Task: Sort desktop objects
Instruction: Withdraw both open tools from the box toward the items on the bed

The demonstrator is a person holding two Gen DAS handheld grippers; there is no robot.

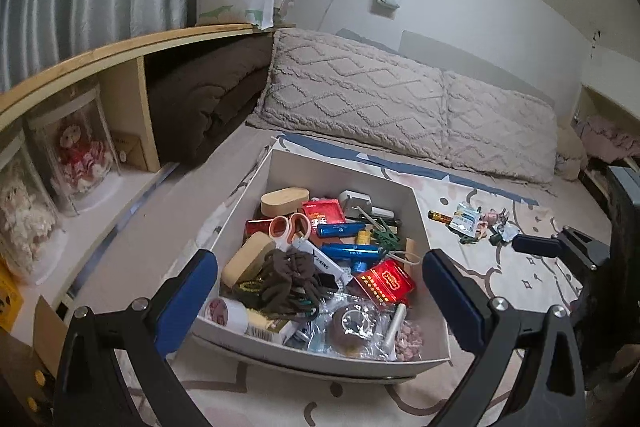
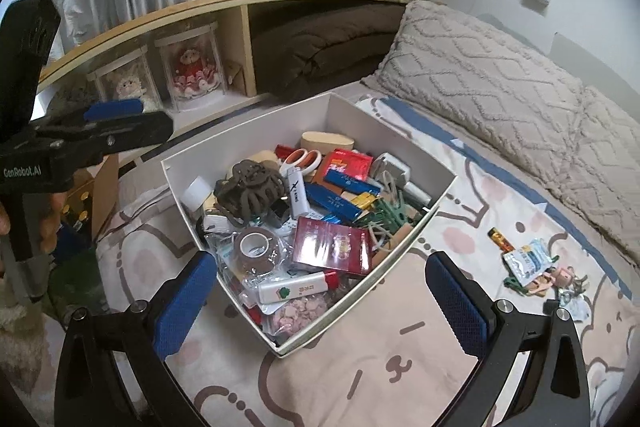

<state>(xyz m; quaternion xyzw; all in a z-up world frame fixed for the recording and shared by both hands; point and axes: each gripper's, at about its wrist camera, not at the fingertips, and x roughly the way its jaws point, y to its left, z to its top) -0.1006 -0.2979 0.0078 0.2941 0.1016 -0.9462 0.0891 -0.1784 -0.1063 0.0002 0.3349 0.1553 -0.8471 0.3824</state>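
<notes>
A white box [image 1: 344, 171] [image 2: 248, 143] full of small objects sits on the bed. Inside lie a brown hair claw [image 1: 290, 275] [image 2: 250, 189], orange-handled scissors [image 1: 290, 225] [image 2: 306, 159], a red packet [image 1: 386, 281] [image 2: 330, 245], blue tubes [image 1: 340, 229] [image 2: 332, 203], a tape roll [image 1: 354, 323] [image 2: 254, 247] and a white lighter [image 2: 296, 289]. A small pile of sorted items [image 1: 476, 223] [image 2: 532, 267] lies on the sheet right of the box. My left gripper [image 1: 320, 291] hovers open over the box's near side. My right gripper [image 2: 320, 291] hangs open above the box's near corner, holding nothing.
A wooden shelf [image 1: 120, 47] [image 2: 224, 3] left of the bed holds boxed dolls [image 1: 80, 151] [image 2: 192, 71] and a folded brown blanket [image 1: 208, 95]. Knitted pillows [image 1: 400, 95] [image 2: 500, 75] line the far side. A hand holds the left gripper's handle [image 2: 36, 187].
</notes>
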